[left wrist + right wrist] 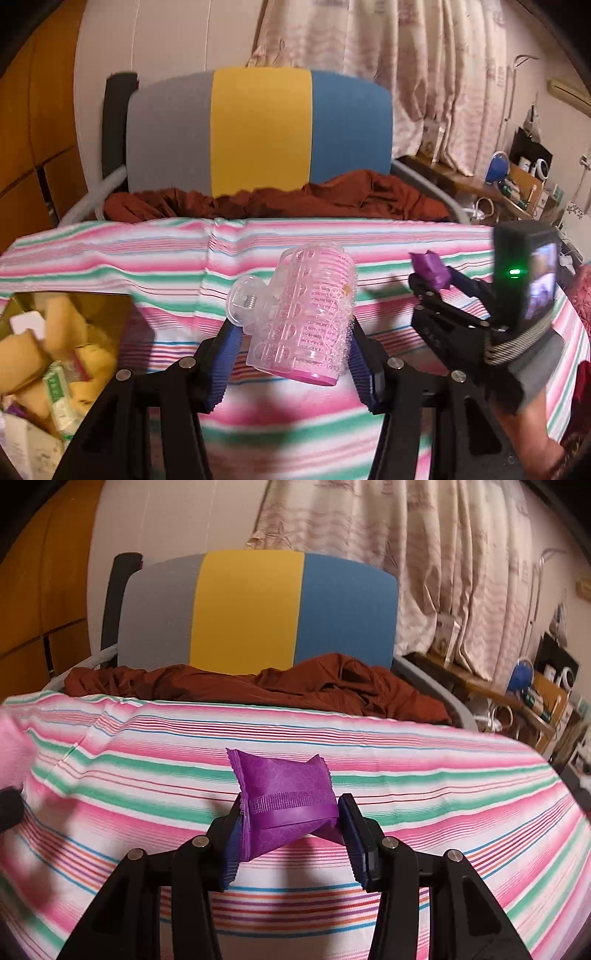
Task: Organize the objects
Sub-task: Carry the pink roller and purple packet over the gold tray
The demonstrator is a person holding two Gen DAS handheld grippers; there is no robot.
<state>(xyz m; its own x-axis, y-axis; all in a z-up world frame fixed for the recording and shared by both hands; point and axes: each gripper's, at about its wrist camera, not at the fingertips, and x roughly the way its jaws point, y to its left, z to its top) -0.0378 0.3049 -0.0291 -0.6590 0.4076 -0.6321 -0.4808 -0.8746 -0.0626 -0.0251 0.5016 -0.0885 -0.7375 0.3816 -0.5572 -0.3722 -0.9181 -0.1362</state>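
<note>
A striped cloth (110,254) in pink, green and white covers the work surface, and behind it stands a chair (258,133) with a grey, yellow and blue back and a rust-brown garment (351,195) heaped on its seat. At the near left edge of the cloth, in the left wrist view, sits an open cardboard box (55,362) full of yellow sponges and small packets.

The left gripper (295,354) is partly open and holds a clear pink hair roller (310,314) between its blue ribbed pads, which press on the roller's sides; the roller hangs tilted above the cloth, its clear clip sticking out to the left.

The right gripper (291,834) stands narrower, clamped on a small purple sachet (284,794), one pad against each side of it, lifted clear of the cloth. From the left wrist view this gripper (424,280) shows to the right, its sachet (430,267) at the tips, well apart from the roller.
</note>
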